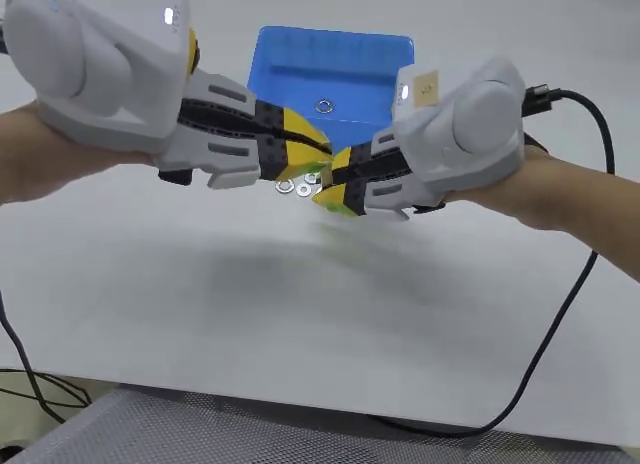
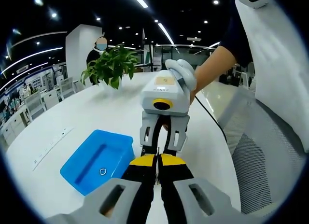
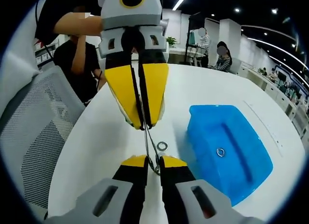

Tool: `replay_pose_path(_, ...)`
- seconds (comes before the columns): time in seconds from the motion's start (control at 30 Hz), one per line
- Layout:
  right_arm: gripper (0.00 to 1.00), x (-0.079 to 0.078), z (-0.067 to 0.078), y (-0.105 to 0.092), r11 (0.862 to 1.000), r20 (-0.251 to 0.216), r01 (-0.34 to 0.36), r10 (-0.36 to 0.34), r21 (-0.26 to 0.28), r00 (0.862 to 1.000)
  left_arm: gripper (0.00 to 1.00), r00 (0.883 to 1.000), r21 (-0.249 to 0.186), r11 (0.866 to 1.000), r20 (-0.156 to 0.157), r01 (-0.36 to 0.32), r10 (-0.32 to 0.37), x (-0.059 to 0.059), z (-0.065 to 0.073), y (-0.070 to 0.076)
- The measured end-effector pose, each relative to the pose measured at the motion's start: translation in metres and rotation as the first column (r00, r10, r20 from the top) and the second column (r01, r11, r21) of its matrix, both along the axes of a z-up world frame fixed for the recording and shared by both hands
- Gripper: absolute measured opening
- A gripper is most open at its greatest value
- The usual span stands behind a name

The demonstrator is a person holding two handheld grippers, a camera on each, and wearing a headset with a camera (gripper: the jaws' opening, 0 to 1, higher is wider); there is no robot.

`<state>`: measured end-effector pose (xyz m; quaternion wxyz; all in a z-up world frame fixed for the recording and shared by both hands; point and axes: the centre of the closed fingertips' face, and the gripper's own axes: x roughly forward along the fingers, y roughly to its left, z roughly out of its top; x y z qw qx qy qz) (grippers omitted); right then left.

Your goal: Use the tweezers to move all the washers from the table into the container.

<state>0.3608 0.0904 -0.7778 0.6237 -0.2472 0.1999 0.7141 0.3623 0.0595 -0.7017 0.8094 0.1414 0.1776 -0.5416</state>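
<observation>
Steel tweezers (image 3: 149, 147), one slim pair, ran lengthwise between the yellow-tipped left gripper (image 2: 158, 161) and right gripper (image 3: 153, 162), both pinched shut on them, tip to tip. Just beyond, toward the white table's (image 1: 300, 304) far edge, three small metal washers (image 1: 303, 190) showed, nearer the right gripper. Behind them stood one blue plastic container (image 1: 290, 59) holding a single washer (image 1: 323, 106).
</observation>
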Motion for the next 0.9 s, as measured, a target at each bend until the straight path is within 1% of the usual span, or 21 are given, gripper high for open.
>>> replay_pose_path(0.03, 0.11, 0.001, 0.000, 0.000, 1.000, 0.014, -0.002, 0.002, 0.003, 1.000, 0.05, 1.000, 0.000, 1.000, 0.004, -0.020, 0.020, 0.003, 0.000, 0.002)
replay_pose_path(0.07, 0.10, 0.002, 0.000, 0.001, 1.000, 0.016, 0.001, -0.001, 0.002, 1.000, 0.05, 0.999, -0.002, 0.999, 0.002, -0.035, 0.035, 0.005, 0.000, 0.003)
replay_pose_path(0.1, 0.10, 0.002, 0.000, 0.001, 1.000, 0.022, 0.007, -0.006, -0.005, 1.000, 0.06, 0.999, -0.002, 0.999, -0.001, -0.042, 0.042, 0.006, 0.000, 0.003)
replay_pose_path(0.17, 0.10, 0.003, 0.001, 0.001, 1.000, 0.028, 0.014, -0.014, -0.009, 1.000, 0.06, 0.999, 0.009, 0.999, 0.010, -0.046, 0.046, 0.007, 0.001, 0.002)
replay_pose_path(0.2, 0.10, 0.004, 0.001, 0.001, 1.000, 0.032, 0.018, -0.017, -0.010, 0.999, 0.06, 0.999, 0.010, 0.999, 0.004, -0.053, 0.053, 0.007, 0.001, 0.002)
replay_pose_path(0.27, 0.10, 0.005, 0.002, 0.001, 1.000, 0.031, 0.029, -0.029, -0.007, 0.999, 0.07, 0.998, 0.017, 0.998, 0.019, -0.064, 0.064, 0.008, 0.003, 0.003)
replay_pose_path(0.3, 0.10, 0.005, 0.004, 0.002, 0.999, 0.030, 0.036, -0.036, -0.003, 0.999, 0.07, 0.997, 0.012, 0.997, 0.018, -0.074, 0.074, 0.009, 0.005, 0.003)
replay_pose_path(0.33, 0.10, 0.004, 0.007, 0.002, 0.999, 0.027, 0.038, -0.038, 0.006, 0.999, 0.07, 0.997, -0.010, 0.997, 0.015, -0.078, 0.078, 0.008, 0.009, 0.003)
replay_pose_path(0.37, 0.10, 0.003, 0.009, 0.002, 0.999, 0.023, 0.039, -0.039, 0.009, 0.999, 0.08, 0.996, -0.021, 0.996, 0.018, -0.083, 0.084, 0.007, 0.012, 0.003)
replay_pose_path(0.4, 0.10, 0.002, 0.011, 0.002, 0.999, 0.019, 0.043, -0.043, 0.011, 0.999, 0.08, 0.996, -0.019, 0.996, 0.023, -0.086, 0.087, 0.007, 0.014, 0.003)
replay_pose_path(0.47, 0.10, 0.001, 0.015, 0.001, 0.999, 0.028, 0.043, -0.044, 0.013, 0.999, 0.10, 0.996, -0.030, 0.996, 0.022, -0.089, 0.090, 0.005, 0.018, 0.003)
replay_pose_path(0.57, 0.10, -0.002, 0.019, -0.001, 0.999, 0.027, 0.047, -0.048, 0.013, 0.998, 0.16, 0.995, -0.039, 0.994, 0.014, -0.101, 0.102, 0.001, 0.024, 0.004)
replay_pose_path(0.63, 0.10, -0.003, 0.021, -0.003, 0.998, 0.018, 0.053, -0.053, 0.017, 0.998, 0.17, 0.994, -0.044, 0.994, 0.026, -0.105, 0.106, -0.003, 0.028, 0.004)
replay_pose_path(0.7, 0.10, -0.005, 0.023, -0.005, 0.998, 0.007, 0.060, -0.060, 0.018, 0.998, 0.18, 0.994, -0.058, 0.992, 0.021, -0.110, 0.112, -0.008, 0.033, 0.004)
replay_pose_path(0.87, 0.10, -0.009, 0.032, -0.007, 0.997, 0.014, 0.068, -0.068, 0.024, 0.998, 0.26, 0.990, -0.079, 0.987, 0.025, -0.137, 0.139, -0.019, 0.038, 0.009)
replay_pose_path(0.9, 0.10, -0.009, 0.036, -0.008, 0.998, 0.019, 0.066, -0.067, 0.023, 0.998, 0.27, 0.988, -0.082, 0.985, 0.030, -0.149, 0.152, -0.021, 0.039, 0.010)
